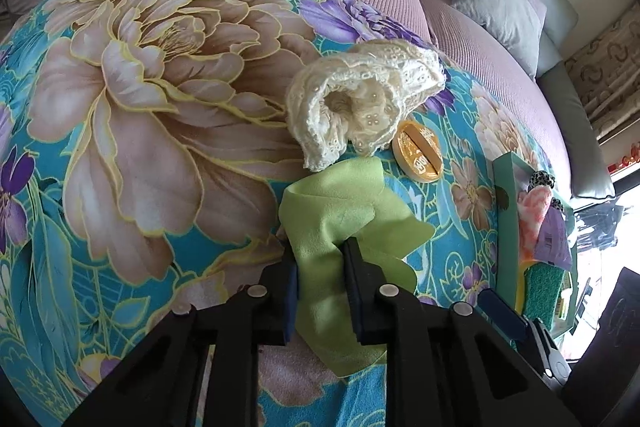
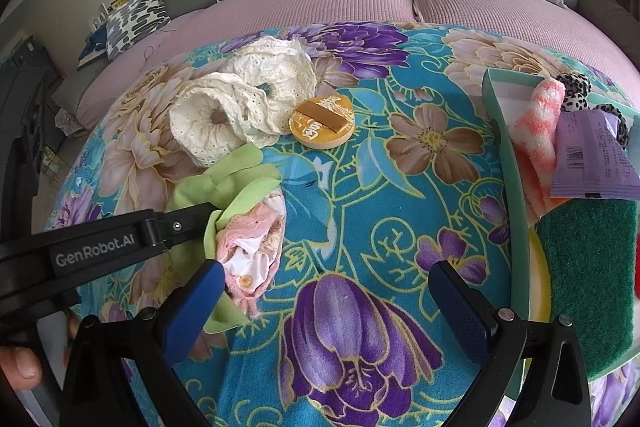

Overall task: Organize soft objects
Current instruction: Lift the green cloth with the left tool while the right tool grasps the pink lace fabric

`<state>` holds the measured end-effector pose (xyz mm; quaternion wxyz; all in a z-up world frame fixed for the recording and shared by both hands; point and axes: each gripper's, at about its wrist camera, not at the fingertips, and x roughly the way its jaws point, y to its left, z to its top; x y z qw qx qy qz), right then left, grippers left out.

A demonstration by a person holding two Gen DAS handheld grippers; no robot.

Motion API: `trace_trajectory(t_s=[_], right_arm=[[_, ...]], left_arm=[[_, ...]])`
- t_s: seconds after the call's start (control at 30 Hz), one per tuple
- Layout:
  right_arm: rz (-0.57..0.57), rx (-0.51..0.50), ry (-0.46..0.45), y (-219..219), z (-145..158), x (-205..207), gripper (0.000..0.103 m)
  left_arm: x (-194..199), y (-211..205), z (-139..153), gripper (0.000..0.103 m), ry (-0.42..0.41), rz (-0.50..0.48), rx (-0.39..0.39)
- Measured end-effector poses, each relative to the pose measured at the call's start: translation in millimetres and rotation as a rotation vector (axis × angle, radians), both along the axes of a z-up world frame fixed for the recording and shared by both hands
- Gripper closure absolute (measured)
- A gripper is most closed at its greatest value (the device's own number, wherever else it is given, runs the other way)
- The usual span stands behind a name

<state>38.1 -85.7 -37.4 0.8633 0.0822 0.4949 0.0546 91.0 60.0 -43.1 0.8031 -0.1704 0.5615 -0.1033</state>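
The left gripper [image 1: 320, 247] is pinching the green cloth [image 1: 340, 211]; its two fingers press on a gathered fold of the fabric from both sides. The cloth lies crumpled on the flowered blanket [image 1: 160, 107], which covers the pink cushions of a sofa. I think the grip is taken on a raised fold because a flat cloth gives the fingers nothing to catch.

From the right wrist view, a pink and white bundle [image 2: 256, 247] lies just beside the green cloth [image 2: 224, 187] and is partly wrapped by it, so lifting the cloth may drag this bundle too.

The right gripper [image 2: 326, 291] is spread wide and holds nothing. It hovers over the blanket, its left finger close to the pink bundle, perhaps waiting to help or to take that next.

Behind the cloth rest two cream lace scrunchies [image 2: 240, 107], and next to them a round golden puff [image 2: 322, 125] with a ribbon band.

At the right stands a teal box [image 2: 500, 115]. It already contains a pink striped towel [image 2: 536, 131], a leopard scrunchie [image 2: 576, 87], a purple packet [image 2: 592, 163] and a green sponge [image 2: 588, 259]. Probably the box is the place for collecting, so the green cloth should travel there.
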Motion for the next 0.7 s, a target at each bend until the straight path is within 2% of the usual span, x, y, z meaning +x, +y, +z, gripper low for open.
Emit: trace_trajectory(t_s=[0.1, 0.33, 0.53, 0.7], right_arm=[[0.0, 0.009, -0.005, 0.6, -1.1, 0.9, 0.0], [0.042, 0.006, -0.031, 11.8, -0.5, 2.4, 0.0], [0.08, 0.001, -0.034, 21.3, -2.3, 4.1, 0.0], [0.097, -0.001, -0.028, 28.2, -7.0, 6.4, 0.001]], left_arm=[[-1.8, 8.6, 7.3, 0.088, -0.021, 0.01, -0.007], [-8.4, 18.3, 13.5, 0.089, -0.034, 0.028, -0.045], [-12.2, 28.7, 24.2, 0.089, -0.07, 0.075, 0.0], [-9.9, 34.7, 24.0, 0.089, -0.068, 0.113, 0.071]])
